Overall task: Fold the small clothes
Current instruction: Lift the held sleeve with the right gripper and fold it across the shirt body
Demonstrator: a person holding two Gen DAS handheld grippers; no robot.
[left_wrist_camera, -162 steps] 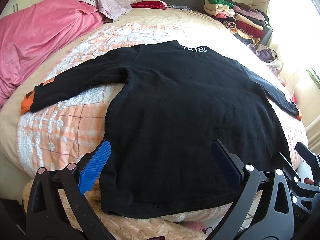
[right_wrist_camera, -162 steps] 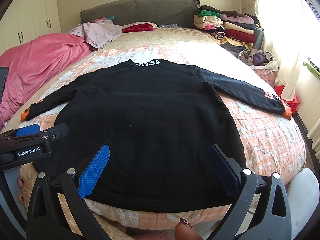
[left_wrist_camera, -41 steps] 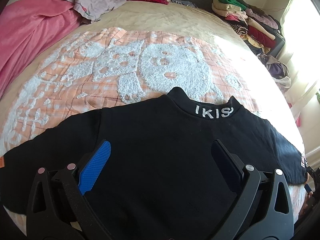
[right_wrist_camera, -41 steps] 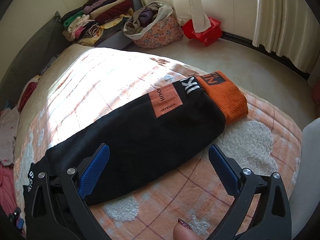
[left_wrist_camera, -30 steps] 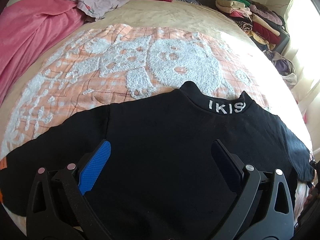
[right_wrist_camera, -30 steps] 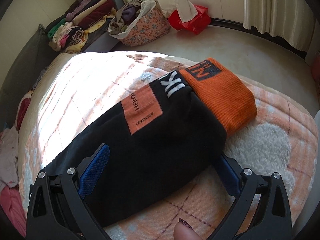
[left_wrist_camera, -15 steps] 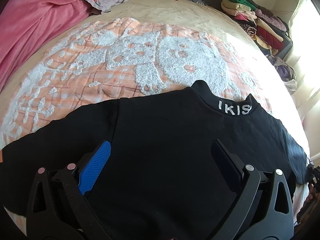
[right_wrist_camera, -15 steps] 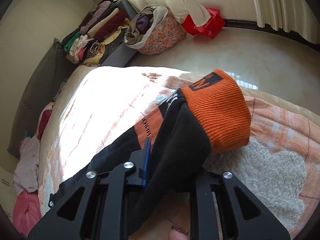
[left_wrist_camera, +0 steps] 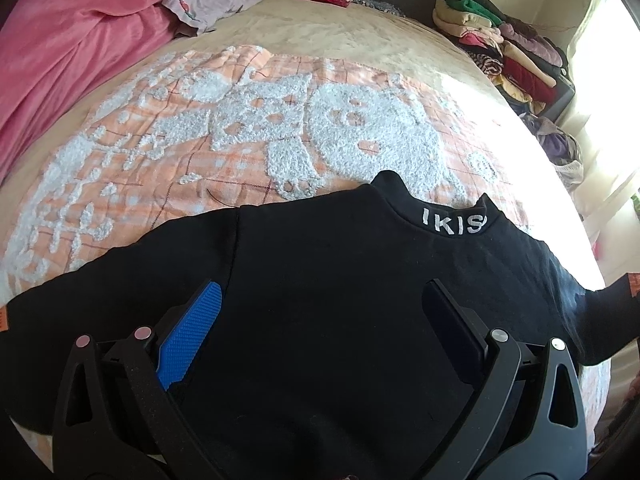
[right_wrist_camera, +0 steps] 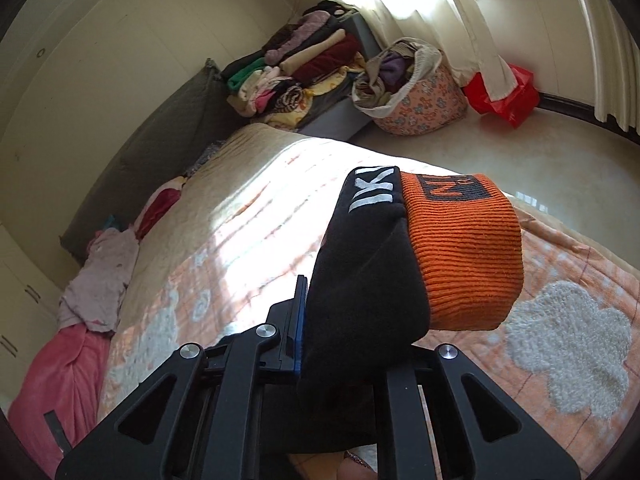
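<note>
1. The black sweatshirt [left_wrist_camera: 320,300] lies spread flat on the bed [left_wrist_camera: 360,40], collar at the far side, no fold finished.
2. The right gripper [right_wrist_camera: 340,320] has just clenched its fingers on the sleeve [right_wrist_camera: 360,280] beside its orange cuff [right_wrist_camera: 464,252], lifted clear.
3. The left gripper [left_wrist_camera: 320,320] hangs wide over the body, grasping nothing.
4. Both sleeves and the body remain to fold.

both wrist views look down, sharing the bed [left_wrist_camera: 360,40].
</note>
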